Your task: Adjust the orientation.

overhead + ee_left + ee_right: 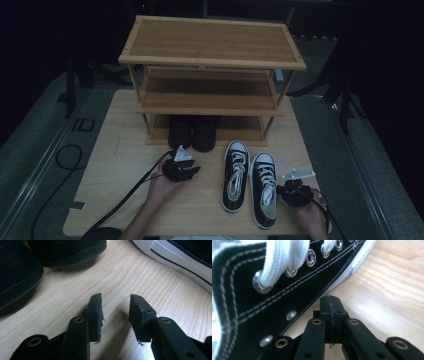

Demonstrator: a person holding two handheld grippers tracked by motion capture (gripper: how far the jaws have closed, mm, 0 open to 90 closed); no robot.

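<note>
The right gripper [331,301], jaws clenched on nothing, sits just beside the black canvas sneaker [274,290], whose white laces, silver eyelets and white sole lie left of its tip. The left gripper [115,303] rests released over the table [140,277].

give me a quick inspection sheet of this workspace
surface: light wood table, bare between the things
job's things: two black-and-white sneakers side by side, toes toward the rack; the right one lies by the right gripper
clutter: pair of black shoes on the rack's bottom shelf, upper shelves bare
grippers: left gripper open over bare table; right gripper shut, holding nothing, tips close to the sneaker's side
cables: black cables trail from the left gripper off the near edge; one loop on the floor at left
surroundings: dark room, grey floor, stands behind
</note>
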